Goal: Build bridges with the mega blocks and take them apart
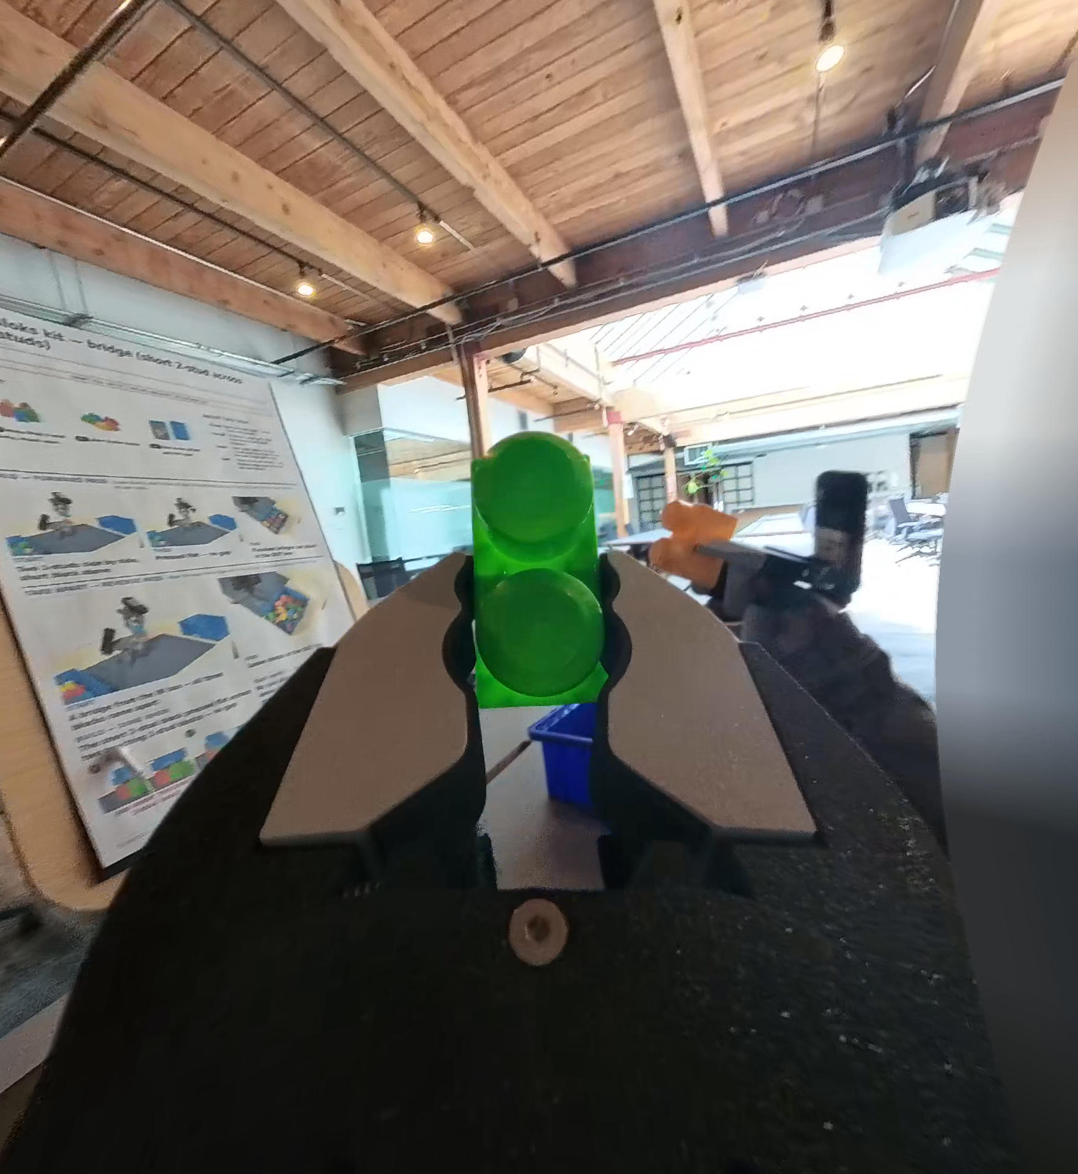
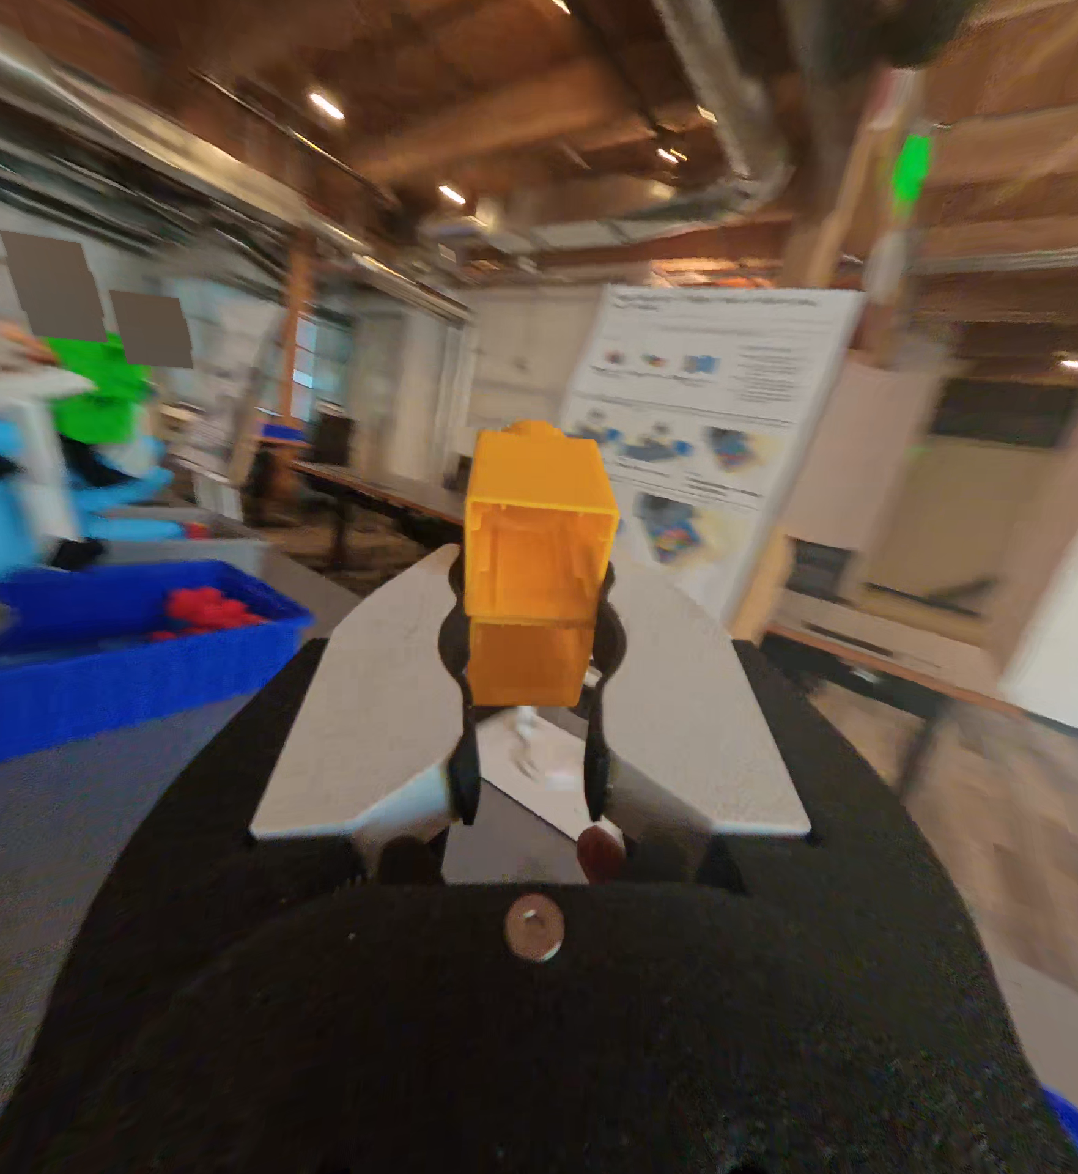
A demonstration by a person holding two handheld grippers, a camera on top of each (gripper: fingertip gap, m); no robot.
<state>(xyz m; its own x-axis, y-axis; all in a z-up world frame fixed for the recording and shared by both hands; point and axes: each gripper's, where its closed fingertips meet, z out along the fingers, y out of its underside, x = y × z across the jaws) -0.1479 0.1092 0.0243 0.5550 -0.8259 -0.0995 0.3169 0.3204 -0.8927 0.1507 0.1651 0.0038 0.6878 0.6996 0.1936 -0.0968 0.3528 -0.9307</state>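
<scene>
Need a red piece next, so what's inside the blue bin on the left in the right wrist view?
Red blocks lie in a blurred heap inside the blue bin, toward its right end. The near wall hides the bottom, and the picture edge cuts off the bin's left part, so other colours cannot be ruled out.

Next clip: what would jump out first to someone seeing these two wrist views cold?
The bright green two-stud plastic block, studs facing the camera, clamped in the left gripper and held up against the wooden ceiling. Next, the orange-yellow plastic block pinched in the right gripper, hollow underside toward the lens. Lower left of that view sits a blue plastic bin holding red blocks.
</scene>
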